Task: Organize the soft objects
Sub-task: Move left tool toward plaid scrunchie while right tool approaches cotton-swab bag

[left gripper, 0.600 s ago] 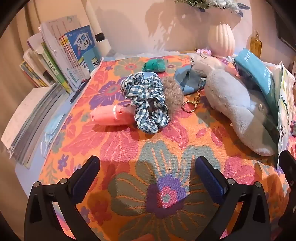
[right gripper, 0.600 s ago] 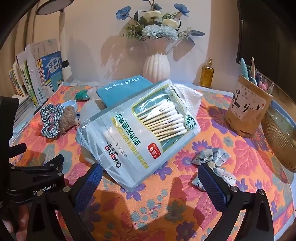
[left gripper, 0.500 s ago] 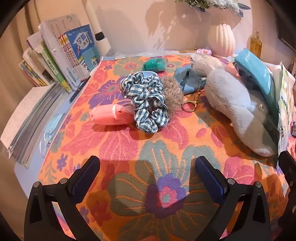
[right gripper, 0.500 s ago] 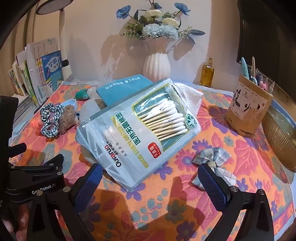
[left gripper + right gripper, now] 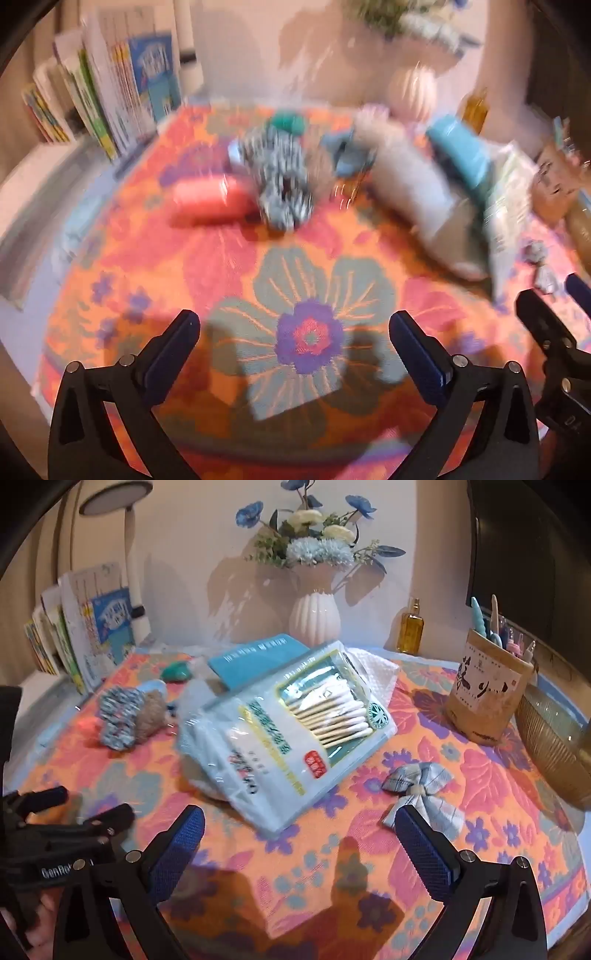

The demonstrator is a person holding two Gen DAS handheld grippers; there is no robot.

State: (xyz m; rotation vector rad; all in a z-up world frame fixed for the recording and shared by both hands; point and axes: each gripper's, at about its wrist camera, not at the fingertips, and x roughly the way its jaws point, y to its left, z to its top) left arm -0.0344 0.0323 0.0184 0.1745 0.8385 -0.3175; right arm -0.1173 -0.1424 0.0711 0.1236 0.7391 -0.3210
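Note:
The left wrist view is blurred by motion. A blue-and-white checked scrunchie (image 5: pixel 282 181) lies on the floral cloth (image 5: pixel 310 295) beside a brown pompom (image 5: pixel 320 170), a pink object (image 5: pixel 212 199) and a grey plush toy (image 5: pixel 424 195). My left gripper (image 5: pixel 293 332) is open and empty, well short of them. In the right wrist view the scrunchie (image 5: pixel 120 716) and pompom (image 5: pixel 149 716) lie at the left, and a plaid fabric bow (image 5: pixel 424 794) lies just past my open, empty right gripper (image 5: pixel 299 830). A cotton-swab bag (image 5: pixel 295 734) lies in the middle.
Books (image 5: pixel 92 638) stand at the back left by a lamp post (image 5: pixel 135 590). A white vase (image 5: pixel 314 618) with flowers, an amber bottle (image 5: pixel 412 631), a pen holder (image 5: pixel 487 694) and a ribbed bowl (image 5: pixel 554 746) line the back and right. A teal packet (image 5: pixel 255 659) lies behind the bag.
Both grippers have pulled back and risen a little, so the objects look farther off. The left view has turned right and blurred. Both stay open.

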